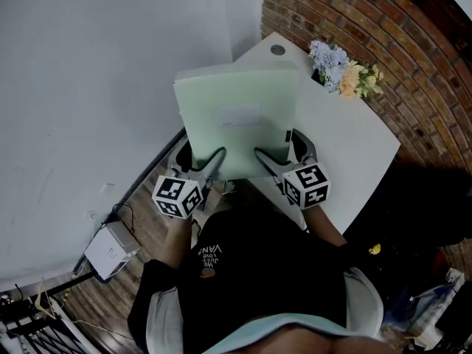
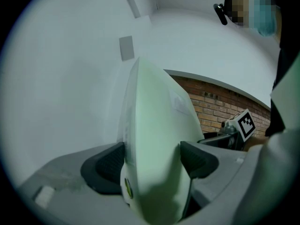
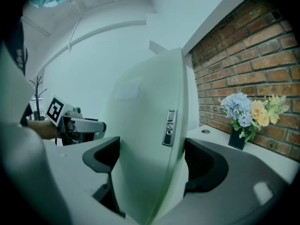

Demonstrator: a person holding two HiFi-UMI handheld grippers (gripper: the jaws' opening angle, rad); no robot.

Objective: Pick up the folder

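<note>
I hold the pale green folder raised over the white table, with the left gripper and right gripper each pinching its near edge, spaced apart, I judge, so it doesn't sag.

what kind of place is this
Probably an office or study corner: a white desk set against a brick wall, a small pot of flowers on it, and a pale green folder held above.
</note>
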